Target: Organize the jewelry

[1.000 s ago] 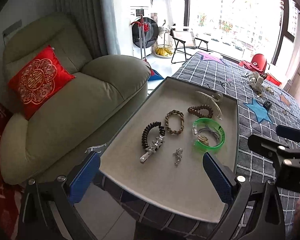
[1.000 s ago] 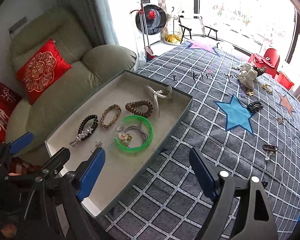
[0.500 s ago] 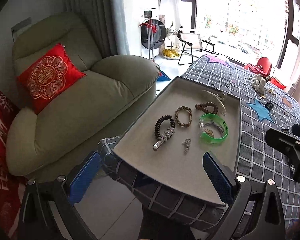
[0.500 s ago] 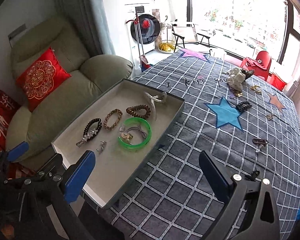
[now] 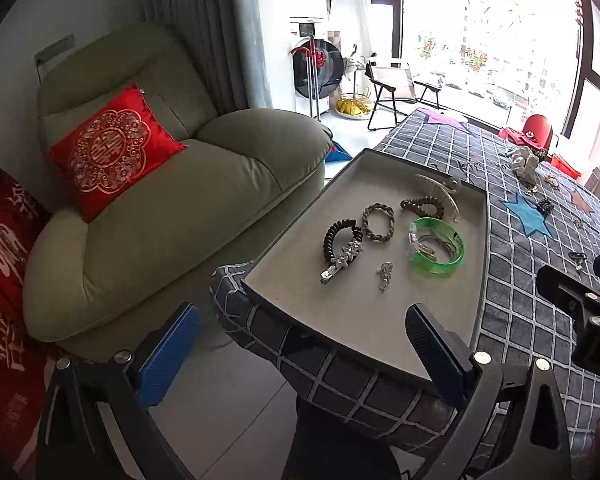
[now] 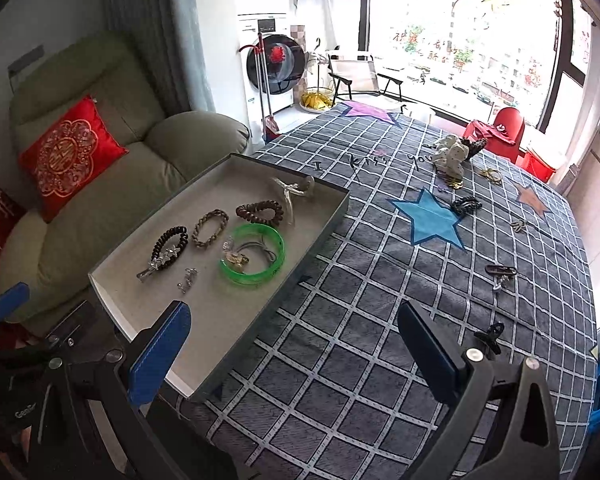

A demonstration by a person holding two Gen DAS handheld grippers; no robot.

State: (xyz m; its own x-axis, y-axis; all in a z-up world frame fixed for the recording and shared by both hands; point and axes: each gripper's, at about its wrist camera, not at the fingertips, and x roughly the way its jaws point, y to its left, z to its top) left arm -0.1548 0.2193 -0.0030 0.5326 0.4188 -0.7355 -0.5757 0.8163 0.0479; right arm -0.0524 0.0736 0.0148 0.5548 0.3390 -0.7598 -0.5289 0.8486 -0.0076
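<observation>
Jewelry lies sorted in a grey tray (image 5: 340, 184) on the checked cloth (image 6: 380, 320), both grippers released and empty.
Left gripper (image 5: 300, 344) hangs with its jaws wide apart over the tray's near edge; right gripper (image 6: 296, 344), which has just been opening with nothing between its jaws, stands spread above the cloth beside the tray. Inside the tray lie a green bangle (image 6: 276, 258), three beaded bracelets, a star clip (image 5: 342, 260) and a clear claw clip (image 5: 440, 190). More pieces are scattered well apart near the blue star (image 6: 430, 220).
</observation>
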